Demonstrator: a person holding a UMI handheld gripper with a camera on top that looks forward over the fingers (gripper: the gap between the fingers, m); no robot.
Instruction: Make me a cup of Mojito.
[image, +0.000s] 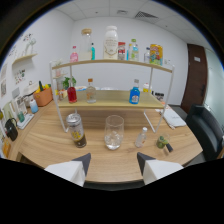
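My tongs hover wide open and empty over the near desk edge, glass just ahead between can left and small bottle right; I'd approach level, close gently.
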